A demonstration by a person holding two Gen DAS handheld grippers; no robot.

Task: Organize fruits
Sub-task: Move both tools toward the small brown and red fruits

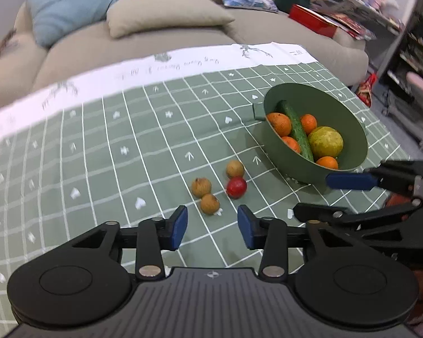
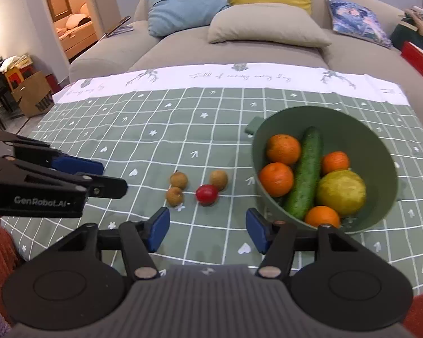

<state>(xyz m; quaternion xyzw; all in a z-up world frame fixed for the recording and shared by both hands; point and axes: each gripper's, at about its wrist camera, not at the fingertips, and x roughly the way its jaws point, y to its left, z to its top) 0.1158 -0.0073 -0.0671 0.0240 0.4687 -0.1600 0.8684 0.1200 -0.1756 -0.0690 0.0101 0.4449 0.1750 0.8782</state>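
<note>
While four small fruits (image 2: 197,188) lie beside the bowl (image 2: 386,155), we hold both claws spread and empty; left gripper (image 1: 212,226) and right gripper (image 2: 207,229) hover, so the next move calls for pinching one.

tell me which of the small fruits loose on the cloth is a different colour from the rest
The red fruit. The other three loose ones are brown, and it lies nearest the green bowl side among the front pair.

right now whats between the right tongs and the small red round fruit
Only bare green checked tablecloth. In the right wrist view, the open right tongs hover just short of the small red round fruit.
</note>
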